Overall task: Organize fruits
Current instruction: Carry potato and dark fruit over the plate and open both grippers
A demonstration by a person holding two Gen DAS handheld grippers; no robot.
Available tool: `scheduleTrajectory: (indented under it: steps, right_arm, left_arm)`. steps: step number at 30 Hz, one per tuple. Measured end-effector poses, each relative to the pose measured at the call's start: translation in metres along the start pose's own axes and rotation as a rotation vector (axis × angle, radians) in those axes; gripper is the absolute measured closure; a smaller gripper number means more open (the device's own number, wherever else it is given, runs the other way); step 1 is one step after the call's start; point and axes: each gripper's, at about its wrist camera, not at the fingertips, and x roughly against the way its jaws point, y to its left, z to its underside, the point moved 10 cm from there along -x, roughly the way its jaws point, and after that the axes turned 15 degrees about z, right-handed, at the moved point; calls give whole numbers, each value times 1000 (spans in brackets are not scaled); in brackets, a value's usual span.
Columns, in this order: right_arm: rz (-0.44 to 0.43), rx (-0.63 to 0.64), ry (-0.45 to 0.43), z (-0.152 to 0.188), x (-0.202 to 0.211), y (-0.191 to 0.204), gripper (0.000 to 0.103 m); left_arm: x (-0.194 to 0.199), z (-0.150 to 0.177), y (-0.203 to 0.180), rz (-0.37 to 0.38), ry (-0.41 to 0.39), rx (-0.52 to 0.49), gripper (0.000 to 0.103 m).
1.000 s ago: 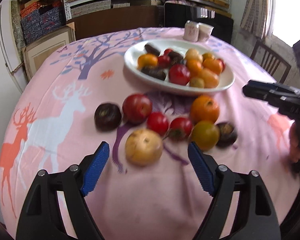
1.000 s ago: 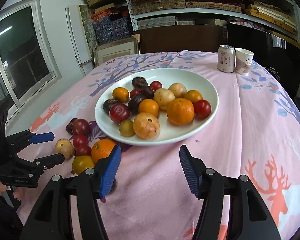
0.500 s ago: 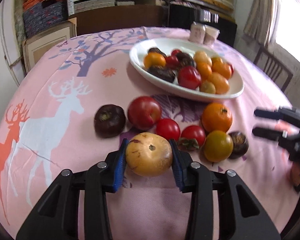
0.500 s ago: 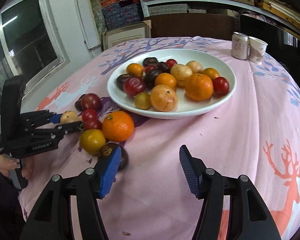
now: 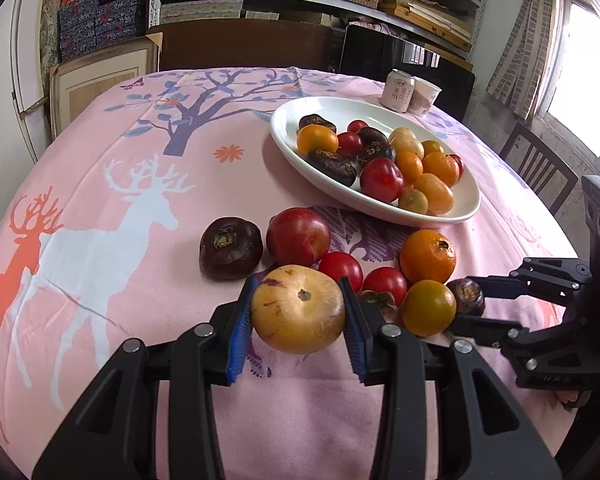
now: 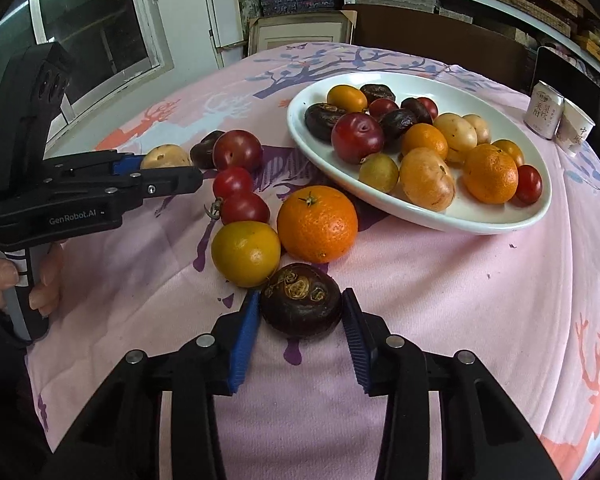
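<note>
Both fingers pairs grip: left point(image 5: 298, 312) clamps yellow fruit point(image 5: 298, 308), right point(image 6: 300, 312) closing around dark fruit point(image 6: 300, 300).

Both wrist cameras look steeply down along their own tongs, close over the worktop point(image 5: 148, 152), sharing the white plate point(image 5: 466, 204) and the loose fruit before it.

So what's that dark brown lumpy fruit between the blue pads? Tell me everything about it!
The dark fruit is round and a bit squashed, deep brown-purple, with a dull, rough skin. On top sits a tan, curly, dried scar. It rests on the pink tablecloth, right in front of a yellow-orange citrus that seems to touch it. The right gripper has it between its blue pads, and the jaws are closing on its sides. It looks whole, not cut.
</note>
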Motion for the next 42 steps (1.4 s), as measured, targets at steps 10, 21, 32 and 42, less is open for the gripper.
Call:
scheduleTrajectory:
  steps: [10,21,32,42]
  right_arm:
    - [-22,-98,-62,4,25,-26,61]
    - [109,-313,-261,-52,69,-112,61]
    - [132,-353,-246,-133,3,-131,57]
    - [126,-315,-208,-92,20,-116,39]
  left_arm:
    - [10,-4,-5,5,-44,-21,64]
    - [-4,-40,-48,43,-45,-105,64]
    - [-84,-130,-57,60,-29,-63,51]
    - [-38,-99,-35,71,-65,-10,27]
